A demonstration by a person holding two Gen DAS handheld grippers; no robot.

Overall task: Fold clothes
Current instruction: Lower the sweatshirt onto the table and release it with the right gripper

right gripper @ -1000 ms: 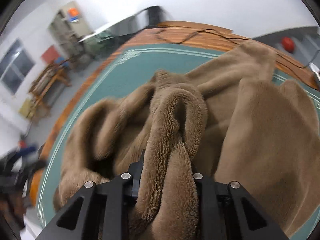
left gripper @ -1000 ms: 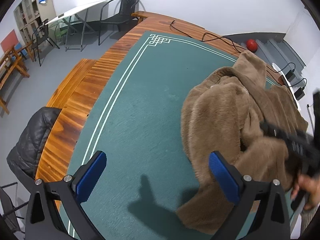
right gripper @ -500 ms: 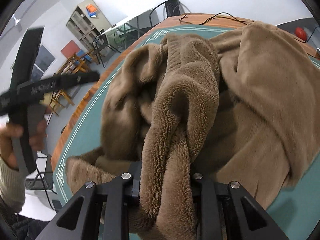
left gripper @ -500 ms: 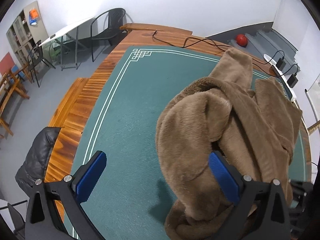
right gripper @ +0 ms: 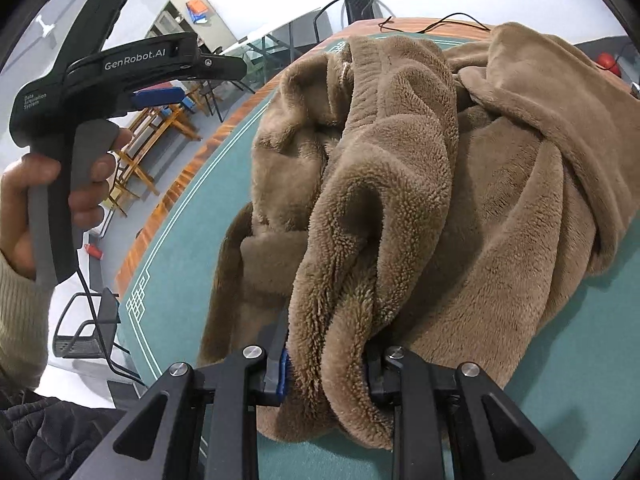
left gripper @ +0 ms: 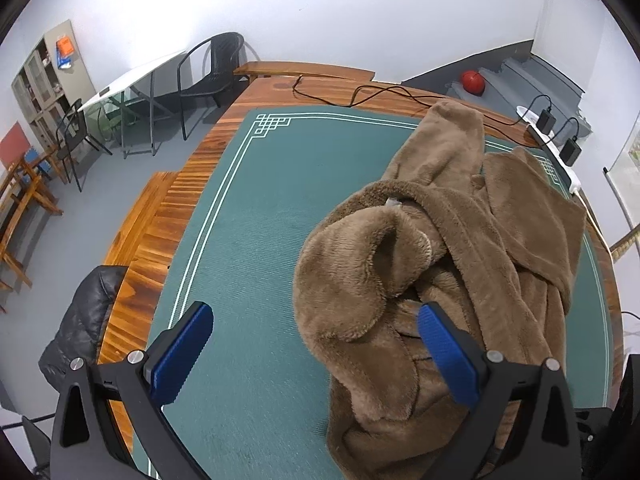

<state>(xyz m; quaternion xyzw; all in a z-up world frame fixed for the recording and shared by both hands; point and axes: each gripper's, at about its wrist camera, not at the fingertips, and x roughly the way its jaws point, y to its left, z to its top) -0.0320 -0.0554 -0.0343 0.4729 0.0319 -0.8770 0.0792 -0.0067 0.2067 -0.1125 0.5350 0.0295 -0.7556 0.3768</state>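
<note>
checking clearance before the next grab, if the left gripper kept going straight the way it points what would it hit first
Most likely the green mat on the table, just left of the brown fleece garment. The left gripper is open, its right finger over the garment's edge, so that side may brush fleece first; depth is unclear.

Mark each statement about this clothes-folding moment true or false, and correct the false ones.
1. The right gripper is shut on a bunched fold of the brown fleece robe. True.
2. The left gripper grips the robe. False: its jaws stand open, holding nothing.
3. The robe lies on a green mat. True.
4. The robe is folded flat. False: it lies crumpled in a heap.
5. A red ball sits beyond the wooden table. True.
</note>
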